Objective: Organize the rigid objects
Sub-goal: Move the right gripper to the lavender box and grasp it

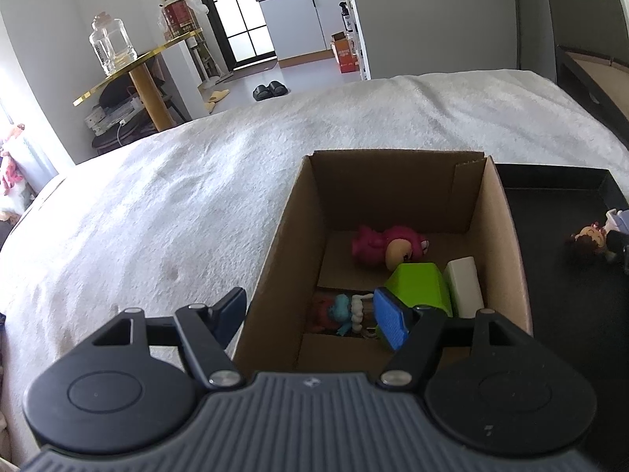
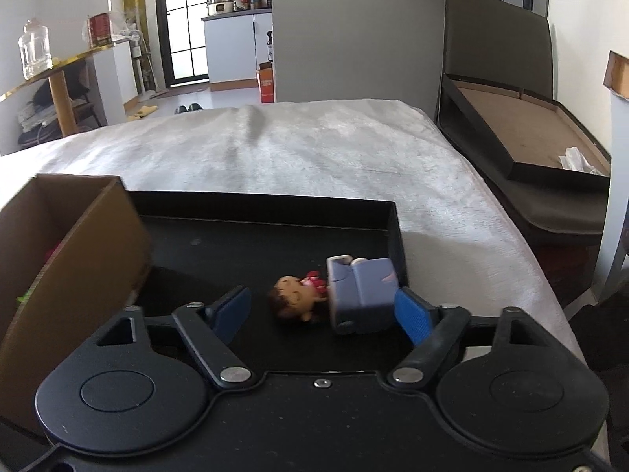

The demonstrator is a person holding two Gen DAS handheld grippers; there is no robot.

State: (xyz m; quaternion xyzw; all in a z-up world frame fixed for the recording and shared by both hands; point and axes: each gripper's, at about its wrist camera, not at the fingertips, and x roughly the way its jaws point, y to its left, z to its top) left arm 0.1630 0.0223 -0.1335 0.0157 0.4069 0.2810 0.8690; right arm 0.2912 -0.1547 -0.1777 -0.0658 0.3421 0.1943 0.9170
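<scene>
A small doll (image 2: pixel 297 299) with brown hair and a red bow lies on its side in the black tray (image 2: pixel 395 232), touching a grey-blue block (image 2: pixel 363 293); the cardboard box (image 1: pixel 507 244) stands just left, holding a pink figure (image 1: pixel 379 246), green block (image 1: pixel 418 285) and white block (image 1: pixel 466 287). The right gripper (image 2: pixel 320 310) spreads wide around the doll and block; the left gripper (image 1: pixel 310 314) gapes wide astride the box wall

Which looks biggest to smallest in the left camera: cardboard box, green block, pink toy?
1. cardboard box
2. green block
3. pink toy, close to the block; it lies farther back, so that order is unsure.
</scene>
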